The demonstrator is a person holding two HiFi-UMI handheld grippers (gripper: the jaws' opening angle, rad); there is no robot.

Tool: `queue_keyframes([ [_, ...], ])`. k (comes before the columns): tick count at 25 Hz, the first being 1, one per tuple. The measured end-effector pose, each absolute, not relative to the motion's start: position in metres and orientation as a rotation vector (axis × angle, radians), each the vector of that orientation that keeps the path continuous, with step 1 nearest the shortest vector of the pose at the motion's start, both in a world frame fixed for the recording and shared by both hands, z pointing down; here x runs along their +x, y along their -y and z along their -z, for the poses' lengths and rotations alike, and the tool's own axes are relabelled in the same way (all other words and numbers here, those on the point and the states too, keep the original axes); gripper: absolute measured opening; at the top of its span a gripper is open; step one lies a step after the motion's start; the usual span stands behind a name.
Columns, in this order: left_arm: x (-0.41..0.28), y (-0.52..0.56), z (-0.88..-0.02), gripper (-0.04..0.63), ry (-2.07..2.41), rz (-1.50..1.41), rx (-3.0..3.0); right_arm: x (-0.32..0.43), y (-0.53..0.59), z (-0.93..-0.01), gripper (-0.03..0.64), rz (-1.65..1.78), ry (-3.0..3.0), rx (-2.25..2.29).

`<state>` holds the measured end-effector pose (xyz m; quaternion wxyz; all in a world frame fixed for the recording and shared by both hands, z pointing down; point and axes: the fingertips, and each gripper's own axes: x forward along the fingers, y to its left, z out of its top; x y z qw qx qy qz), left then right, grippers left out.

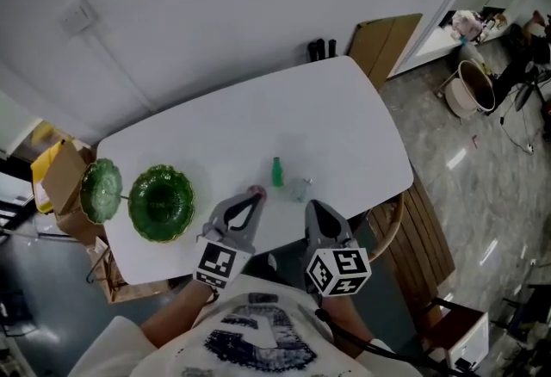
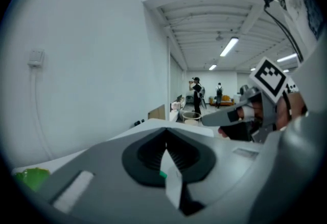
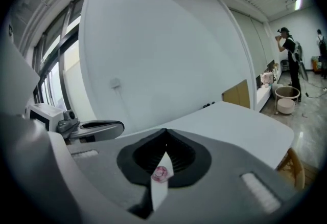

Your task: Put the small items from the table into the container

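White table (image 1: 327, 108). At its front left corner, green bowl (image 1: 161, 202), green dish (image 1: 101, 190) beside. Over front edge, left gripper (image 1: 251, 197) and right gripper (image 1: 312, 206), tilted slightly down, jaws pressed together, empty; black-and-white square markers on cubes. Near front edge: green bottle (image 1: 277, 172), clear piece (image 1: 299, 188), pink piece (image 3: 160, 173).

— Where do we find the bowl (image 1: 161, 202)?
— On the table (image 1: 344, 108), toward its left end by the front edge. The dish (image 1: 102, 189) sits just left of it, at the left edge.
— And the small bottle (image 1: 277, 172)?
— We see it mid-table, nearer the front edge, with the round item (image 1: 256, 192) just left of it and another small item (image 1: 299, 188) just right.
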<state>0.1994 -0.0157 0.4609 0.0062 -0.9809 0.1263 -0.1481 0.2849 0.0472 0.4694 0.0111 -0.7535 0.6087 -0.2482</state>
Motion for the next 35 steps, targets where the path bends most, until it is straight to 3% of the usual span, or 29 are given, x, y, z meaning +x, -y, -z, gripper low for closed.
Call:
queue_keyframes([
  [13,0.249,0.026,-0.502,-0.011,-0.231,0.563,-3.117,0.331,-0.051,-0.514,0.001,0.906,-1.71,-2.493],
  [15,0.253,0.029,-0.509,-0.011,-0.221,0.575,-3.12,0.334,-0.048,-0.525,0.059,0.94,-1.702,-2.489],
  [17,0.257,0.033,-0.516,-0.011,-0.217,0.587,-3.124,0.337,-0.046,-0.537,0.065,0.975,-1.694,-2.498],
  [32,0.267,0.058,-0.569,-0.011,-0.24,0.707,-3.184,0.335,-0.024,-0.618,0.332,1.177,-1.677,-2.499],
  [35,0.269,0.062,-0.578,-0.011,-0.242,0.725,-3.177,0.333,-0.021,-0.637,0.337,1.219,-1.682,-2.512],
])
